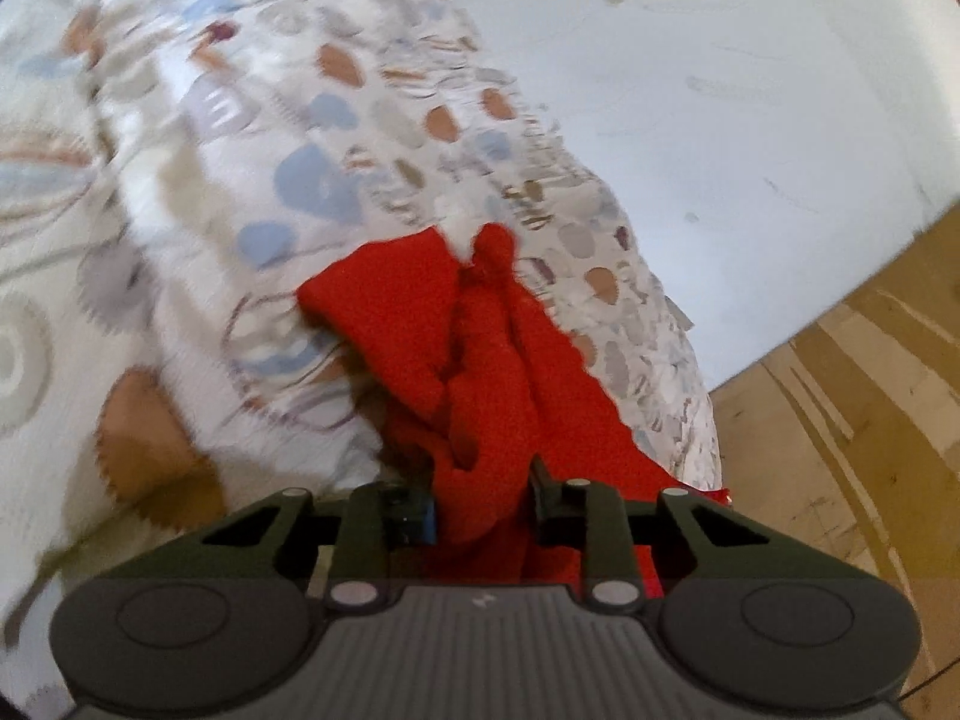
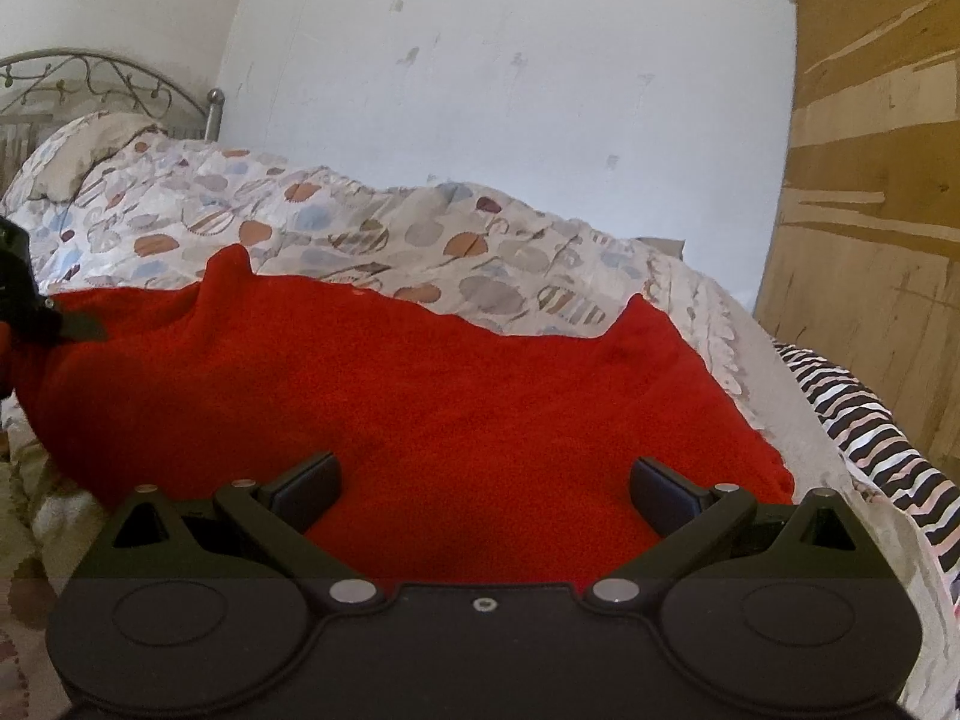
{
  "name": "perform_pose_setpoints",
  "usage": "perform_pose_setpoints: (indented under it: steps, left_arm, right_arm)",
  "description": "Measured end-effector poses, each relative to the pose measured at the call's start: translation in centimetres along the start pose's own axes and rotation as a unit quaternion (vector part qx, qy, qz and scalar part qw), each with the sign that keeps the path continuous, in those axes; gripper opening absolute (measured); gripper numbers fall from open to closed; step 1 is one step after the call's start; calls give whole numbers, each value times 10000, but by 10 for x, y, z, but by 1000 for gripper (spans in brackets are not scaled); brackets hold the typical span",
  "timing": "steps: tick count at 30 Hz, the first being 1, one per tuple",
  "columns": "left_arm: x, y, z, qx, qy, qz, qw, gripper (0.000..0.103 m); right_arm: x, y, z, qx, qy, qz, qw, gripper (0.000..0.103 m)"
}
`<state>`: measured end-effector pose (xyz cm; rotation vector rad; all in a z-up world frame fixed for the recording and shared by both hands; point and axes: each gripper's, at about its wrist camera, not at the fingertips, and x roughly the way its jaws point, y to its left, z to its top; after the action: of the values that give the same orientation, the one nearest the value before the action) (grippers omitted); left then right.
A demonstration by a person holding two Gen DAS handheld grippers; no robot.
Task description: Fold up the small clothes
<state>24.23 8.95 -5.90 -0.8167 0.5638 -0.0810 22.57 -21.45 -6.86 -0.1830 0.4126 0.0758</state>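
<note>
A red knitted garment (image 2: 420,396) lies spread on the patterned bedspread (image 2: 336,228). My right gripper (image 2: 483,495) is open, its jaws wide apart just above the garment's near edge, holding nothing. My left gripper (image 1: 483,504) is shut on a bunched part of the red garment (image 1: 480,360), which hangs in folds from its jaws above the bedspread (image 1: 240,180). The left gripper also shows at the left edge of the right wrist view (image 2: 36,312), pinching the garment's left end.
A white wall (image 2: 510,90) runs behind the bed. A wooden panel (image 2: 870,210) stands at the right. A striped black-and-white cloth (image 2: 870,432) lies along the bed's right side. A metal headboard (image 2: 108,84) and a pillow (image 2: 90,150) are at the far left.
</note>
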Motion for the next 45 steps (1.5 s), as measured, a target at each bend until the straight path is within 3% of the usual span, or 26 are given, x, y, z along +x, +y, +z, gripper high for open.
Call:
perform_pose_setpoints:
  steps: [3, 4, 8, 12, 15, 17, 21, 23, 24, 26, 29, 36, 39, 42, 45]
  left_arm:
    - [1, -23, 11, 649, -28, -155, 9978, 27]
    - [3, -36, 17, 1035, -6, -157, 9945, 27]
    - [16, -79, 31, 1805, 89, -273, 9832, 24]
    - [26, -141, 21, 2648, 77, -637, 9622, 22]
    - [32, -193, -5, 3470, 217, -1068, 9315, 21]
    - [36, -223, -33, 4062, 502, -1364, 9021, 21]
    - [45, -253, -89, 5116, 1221, -1702, 8333, 21]
    - [50, -254, -106, 5383, 1495, -1734, 8111, 22]
    - [51, -253, -112, 5430, 1623, -1739, 8054, 22]
    - [50, -247, -117, 5371, 1691, -1812, 8063, 24]
    - [44, -243, -112, 5187, 1600, -1917, 8177, 33]
    - [26, -229, -93, 4779, 1365, -2290, 8370, 93]
    - [6, -214, -90, 4572, 1106, -2498, 8464, 100]
    - [-9, -199, -87, 4367, 1005, -2709, 8519, 100]
    - [-21, -175, -79, 4008, 904, -2655, 8722, 101]
  right_arm:
    - [-3, -6, 8, -74, 31, 131, 9999, 102]
    - [-8, -10, 11, -53, -75, 150, 9998, 102]
    - [-31, -23, 13, -307, -447, -9, 9985, 102]
    - [-59, -49, 11, -478, -749, -501, 9948, 102]
    - [-79, -78, 6, -356, -824, -958, 9913, 102]
    - [-90, -99, 0, -263, -758, -1319, 9880, 102]
    - [-104, -142, -18, 149, -450, -1956, 9795, 102]
    - [-110, -162, -31, 470, -258, -2187, 9743, 102]
    - [-113, -170, -36, 589, -187, -2267, 9720, 102]
    - [-119, -183, -47, 787, -61, -2400, 9676, 102]
    - [-124, -192, -59, 967, 35, -2488, 9637, 102]
    - [-124, -192, -53, 999, 28, -2487, 9634, 102]
    - [-127, -191, -43, 879, -44, -2501, 9642, 102]
    - [-128, -190, -33, 759, -84, -2473, 9659, 102]
    - [-128, -186, -21, 648, -110, -2384, 9689, 102]
